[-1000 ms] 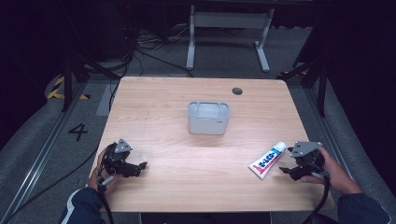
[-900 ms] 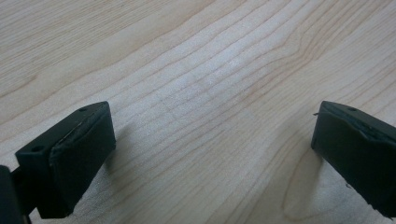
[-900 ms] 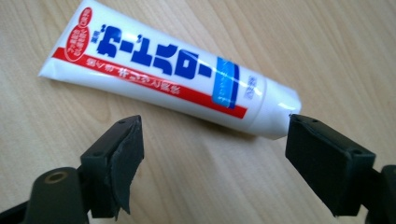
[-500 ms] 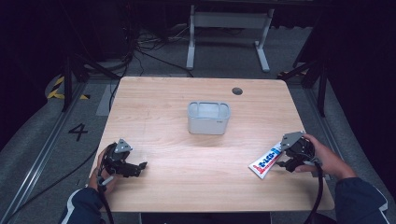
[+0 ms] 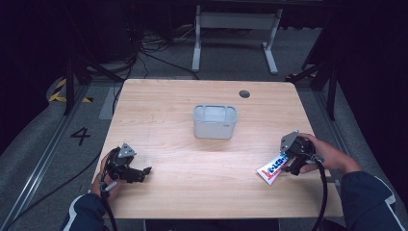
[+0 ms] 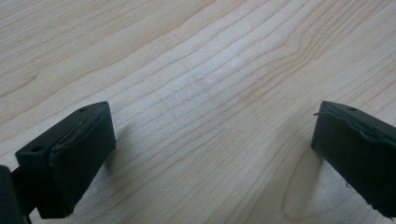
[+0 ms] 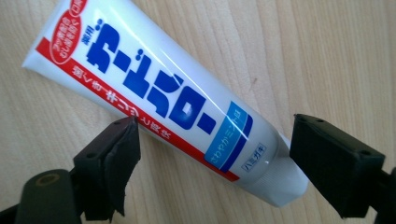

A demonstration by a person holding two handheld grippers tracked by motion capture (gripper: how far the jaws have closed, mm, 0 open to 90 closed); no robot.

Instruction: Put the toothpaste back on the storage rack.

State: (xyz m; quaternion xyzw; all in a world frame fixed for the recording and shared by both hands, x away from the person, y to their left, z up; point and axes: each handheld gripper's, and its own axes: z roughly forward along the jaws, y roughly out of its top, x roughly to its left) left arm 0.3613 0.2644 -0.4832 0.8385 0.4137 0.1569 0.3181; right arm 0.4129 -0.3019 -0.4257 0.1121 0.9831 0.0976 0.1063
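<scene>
A white toothpaste tube [image 5: 272, 168] with blue and red lettering lies flat on the wooden table [image 5: 202, 192], near the right front. My right gripper [image 5: 292, 166] hovers over its cap end, open, with a jaw on each side of the tube [image 7: 154, 93] and neither visibly touching it. A light grey open container [image 5: 215, 121] stands in the middle of the table. My left gripper [image 5: 143, 173] rests low at the left front, open, with only bare wood between its jaws [image 6: 210, 154].
A dark round cable hole [image 5: 244, 94] sits near the table's far edge. Beyond the table stand a white metal frame [image 5: 235, 33] and cables on a dark floor. Cables trail from both grippers off the front edge.
My right gripper has moved left and slightly away from me, from beside the tube's cap end to astride it. The left gripper and the tube have stayed put.
</scene>
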